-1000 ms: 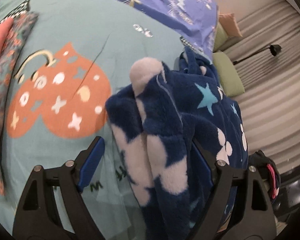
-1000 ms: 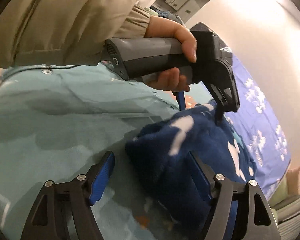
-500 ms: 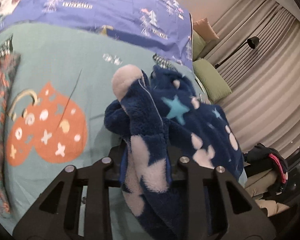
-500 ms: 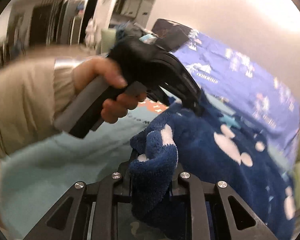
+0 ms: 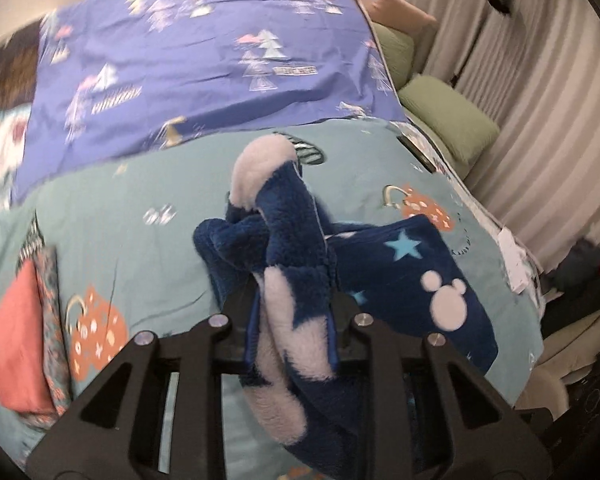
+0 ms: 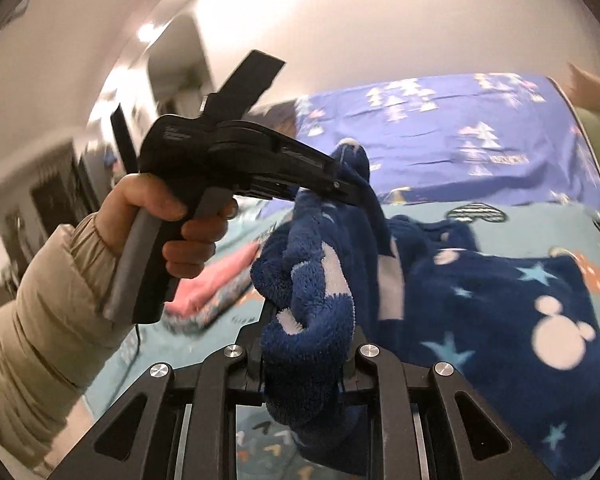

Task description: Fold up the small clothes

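Bed (image 5: 148, 184) | fleece garment (image 5: 292, 280) – clamped in both hand-held grippers | containers – none visible

**Both tools clamp the fleece and lift it off the bed**

A second ago both tools stood wide open around the navy fleece garment (image 5: 296, 264). Now the left tool (image 5: 292, 320) is closing on one bunched edge and the right tool (image 6: 306, 356) pinches another. Both have risen, apparently pulling the gripped edge clear of the teal bedspread (image 5: 140, 248), though blur hides how much still rests there.
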Demonstrator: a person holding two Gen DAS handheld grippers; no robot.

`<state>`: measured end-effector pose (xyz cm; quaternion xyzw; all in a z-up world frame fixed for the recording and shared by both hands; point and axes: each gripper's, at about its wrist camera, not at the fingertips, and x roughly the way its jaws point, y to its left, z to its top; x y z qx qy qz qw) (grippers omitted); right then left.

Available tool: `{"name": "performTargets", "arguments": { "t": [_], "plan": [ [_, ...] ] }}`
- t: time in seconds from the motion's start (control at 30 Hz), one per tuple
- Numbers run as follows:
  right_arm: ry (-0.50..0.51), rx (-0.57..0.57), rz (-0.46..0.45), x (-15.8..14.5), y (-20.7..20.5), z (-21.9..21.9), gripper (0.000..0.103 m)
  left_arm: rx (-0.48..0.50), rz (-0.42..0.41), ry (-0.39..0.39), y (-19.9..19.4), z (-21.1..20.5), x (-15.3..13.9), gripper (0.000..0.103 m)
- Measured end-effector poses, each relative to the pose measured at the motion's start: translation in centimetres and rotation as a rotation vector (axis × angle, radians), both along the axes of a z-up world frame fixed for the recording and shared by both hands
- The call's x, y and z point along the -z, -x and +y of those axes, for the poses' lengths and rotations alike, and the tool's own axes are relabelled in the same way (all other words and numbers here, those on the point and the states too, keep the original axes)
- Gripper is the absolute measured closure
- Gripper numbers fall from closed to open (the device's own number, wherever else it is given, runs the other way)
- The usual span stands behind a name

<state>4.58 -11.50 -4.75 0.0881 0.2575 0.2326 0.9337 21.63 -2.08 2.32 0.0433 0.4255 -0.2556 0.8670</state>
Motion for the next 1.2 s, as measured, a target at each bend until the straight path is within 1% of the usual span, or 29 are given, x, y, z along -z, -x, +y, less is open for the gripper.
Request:
{"name": "performTargets", "arguments": {
  "t": [0.07,0.13,0.17,0.2,0.27,0.3,0.37,0.5,0.53,0.57,0.6,0.63,0.7,0.73,0.8,0.87,0.93,0.97,1.0,1.1,1.17,1.2],
  "plan": [
    [-0.051,0.029,-0.014,-0.5,0.5,-2.8,0.082,0.012,-0.005,-0.028,0.1,-2.9,-0.8,0.075],
    [-0.101,0.057,-0.02,-0.6,1.1,-5.4,0.082,0.051,-0.021,-0.059,0.3,-6.7,-1.4,0.076],
    [-0.122,0.067,-0.021,-0.5,1.5,-6.4,0.082,0.064,-0.028,-0.069,0.5,-7.8,-1.4,0.076],
    [-0.143,0.079,-0.02,-0.5,1.6,-7.5,0.082,0.089,-0.034,-0.093,0.7,-10.0,-1.2,0.076],
    [-0.187,0.115,-0.017,0.0,2.1,-10.1,0.082,0.115,-0.031,-0.123,0.6,-12.7,-0.6,0.076],
    [-0.207,0.134,-0.012,0.4,2.4,-11.5,0.082,0.136,-0.023,-0.146,0.5,-14.8,0.2,0.076],
    [-0.241,0.167,0.004,1.0,2.9,-13.7,0.082,0.161,-0.013,-0.177,0.4,-17.4,1.2,0.076],
    [-0.341,0.231,0.07,3.5,3.3,-18.3,0.082,0.228,-0.006,-0.266,1.0,-22.9,4.5,0.075],
    [-0.372,0.245,0.096,4.5,3.3,-19.6,0.082,0.238,-0.007,-0.284,1.2,-23.8,5.2,0.075],
    [-0.387,0.254,0.114,5.1,3.7,-20.2,0.082,0.248,-0.011,-0.307,1.3,-24.7,6.2,0.073],
    [-0.405,0.263,0.14,6.0,3.7,-21.0,0.082,0.263,-0.026,-0.335,1.6,-25.7,7.5,0.071],
    [-0.425,0.27,0.171,7.0,3.9,-21.7,0.082,0.276,-0.047,-0.347,1.9,-26.4,8.2,0.069],
    [-0.458,0.271,0.219,8.5,4.1,-22.3,0.082,0.3,-0.094,-0.355,2.7,-27.0,8.9,0.062],
    [-0.483,0.271,0.251,9.4,4.3,-22.7,0.082,0.304,-0.101,-0.352,2.8,-27.2,8.9,0.061],
    [-0.509,0.268,0.28,10.5,4.2,-23.1,0.082,0.31,-0.096,-0.316,2.9,-27.0,8.2,0.058],
    [-0.534,0.261,0.299,11.2,4.0,-23.6,0.081,0.302,-0.072,-0.252,2.7,-26.1,6.9,0.058],
    [-0.546,0.252,0.304,11.3,4.2,-23.7,0.081,0.272,-0.063,-0.158,2.8,-23.9,4.6,0.058],
    [-0.543,0.252,0.304,11.3,4.1,-23.8,0.081,0.257,-0.075,-0.142,3.0,-23.5,4.1,0.058],
    [-0.533,0.253,0.305,11.1,4.3,-23.8,0.081,0.235,-0.099,-0.126,3.4,-22.2,3.1,0.058],
    [-0.52,0.251,0.312,11.2,4.7,-23.8,0.079,0.159,-0.164,-0.102,4.5,-18.1,1.4,0.058],
    [-0.518,0.249,0.322,11.1,5.2,-24.0,0.078,0.11,-0.18,-0.107,5.1,-15.6,1.8,0.058],
    [-0.511,0.252,0.329,11.0,5.5,-24.1,0.075,0.09,-0.175,-0.119,5.4,-14.2,2.5,0.058]
  ]
}}
